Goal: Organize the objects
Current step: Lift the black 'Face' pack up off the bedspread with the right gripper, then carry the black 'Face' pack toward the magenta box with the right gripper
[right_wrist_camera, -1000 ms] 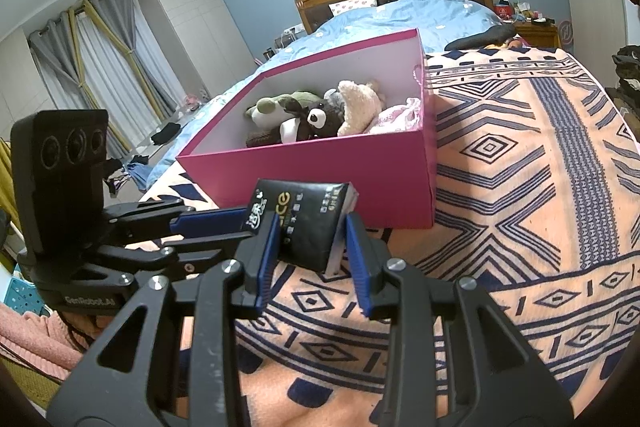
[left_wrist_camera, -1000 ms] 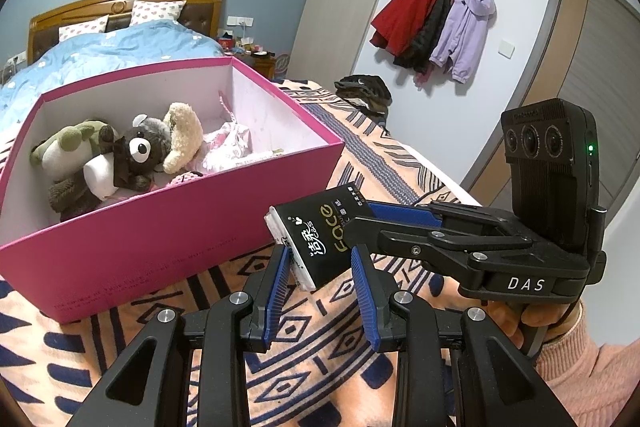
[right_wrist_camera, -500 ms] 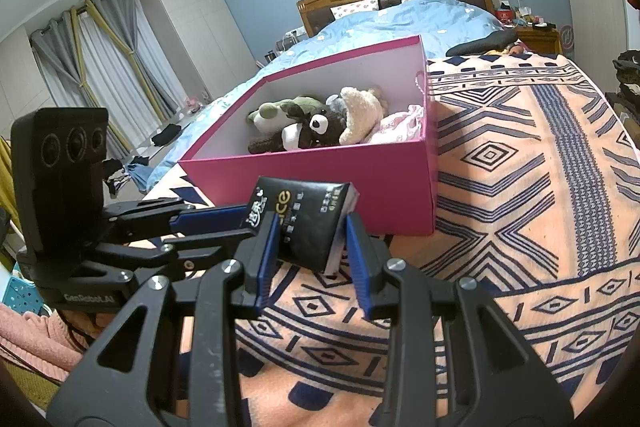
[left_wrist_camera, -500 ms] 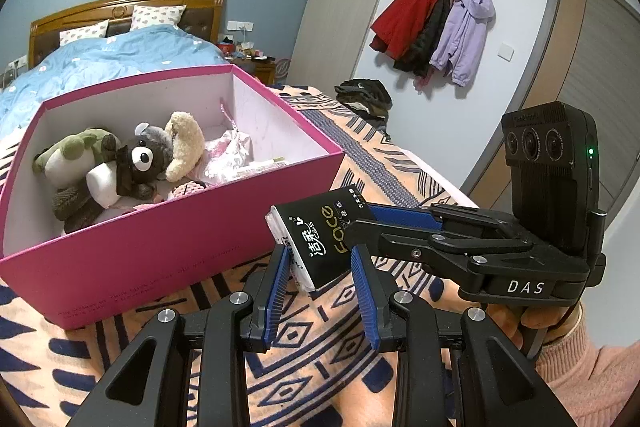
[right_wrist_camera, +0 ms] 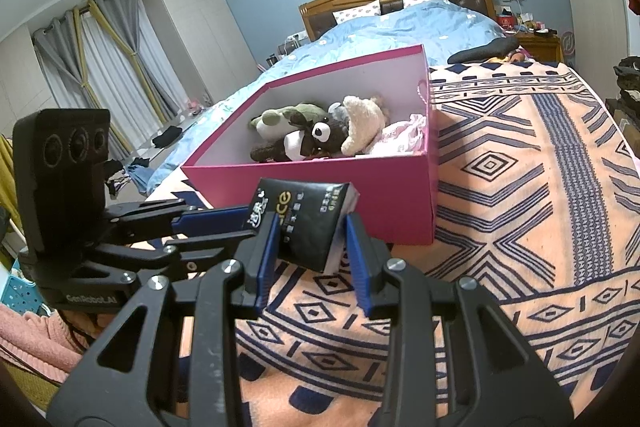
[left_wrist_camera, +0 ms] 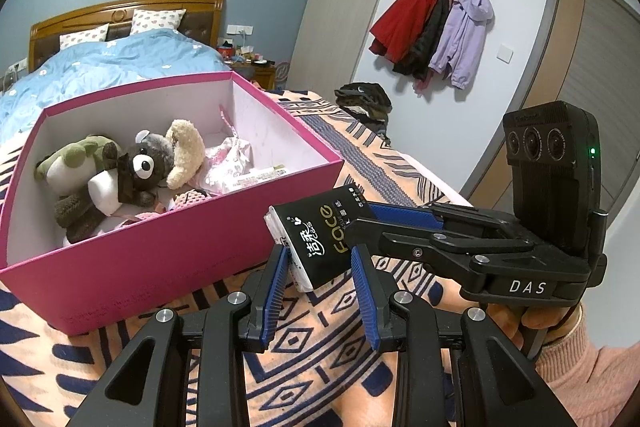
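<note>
Black tissue pack is up in the air, just in front of the pink box, above the patterned blanket, not inside the box. Both grippers are on it from crossed directions.

L wrist view: left gripper has blue pads either side of the pack's lower end; left pad touches its white edge, right pad close to the black face, contact there hard to judge. Right gripper comes in from the right w/ a camera block on top, narrowly parted jaws closed onto the pack's right end. This view alone shows coats on a wall hook, a door, and a pink-sleeved hand under the right gripper.

R wrist view: right gripper pads press both sides of the pack, a firm pinch. Left gripper reaches in from the left, tips at the pack's left end. Only here: grey curtains and clothes on the floor.

Box holds plush toys and pink fabric; both views show them. Bed w/ blue duvet behind.
</note>
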Demonstrator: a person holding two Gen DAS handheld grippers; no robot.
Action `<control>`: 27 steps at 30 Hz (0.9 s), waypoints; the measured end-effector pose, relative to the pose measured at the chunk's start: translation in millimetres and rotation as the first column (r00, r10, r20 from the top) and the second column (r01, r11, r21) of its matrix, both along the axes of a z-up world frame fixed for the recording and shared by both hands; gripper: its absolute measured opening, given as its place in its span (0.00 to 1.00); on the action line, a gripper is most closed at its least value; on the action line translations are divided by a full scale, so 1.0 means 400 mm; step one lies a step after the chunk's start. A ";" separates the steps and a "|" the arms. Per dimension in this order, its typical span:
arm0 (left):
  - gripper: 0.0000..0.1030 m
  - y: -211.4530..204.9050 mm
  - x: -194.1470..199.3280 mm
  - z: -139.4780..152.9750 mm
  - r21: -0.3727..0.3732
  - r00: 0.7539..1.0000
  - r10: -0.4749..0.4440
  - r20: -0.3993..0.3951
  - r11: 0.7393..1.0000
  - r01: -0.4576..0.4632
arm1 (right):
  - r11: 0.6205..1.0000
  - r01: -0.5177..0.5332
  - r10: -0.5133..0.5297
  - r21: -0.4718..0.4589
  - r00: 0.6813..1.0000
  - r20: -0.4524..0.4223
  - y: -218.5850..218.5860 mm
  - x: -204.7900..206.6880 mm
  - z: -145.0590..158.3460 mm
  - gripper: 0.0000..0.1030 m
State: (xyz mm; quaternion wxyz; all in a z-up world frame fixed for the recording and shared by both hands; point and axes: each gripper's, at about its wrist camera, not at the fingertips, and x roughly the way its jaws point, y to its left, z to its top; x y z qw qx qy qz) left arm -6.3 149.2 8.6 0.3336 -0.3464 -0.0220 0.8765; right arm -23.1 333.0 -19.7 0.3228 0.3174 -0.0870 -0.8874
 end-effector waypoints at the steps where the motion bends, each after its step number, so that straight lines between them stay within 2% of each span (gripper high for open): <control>1: 0.31 -0.001 0.000 0.000 0.001 1.000 0.000 -0.001 1.000 0.000 | 1.000 0.000 0.000 0.000 1.000 -0.001 0.000 -0.001 0.001 0.36; 27: 0.31 0.000 -0.012 0.016 0.000 1.000 0.001 -0.017 1.000 -0.001 | 1.000 0.002 -0.002 -0.002 1.000 -0.025 0.003 -0.009 0.020 0.36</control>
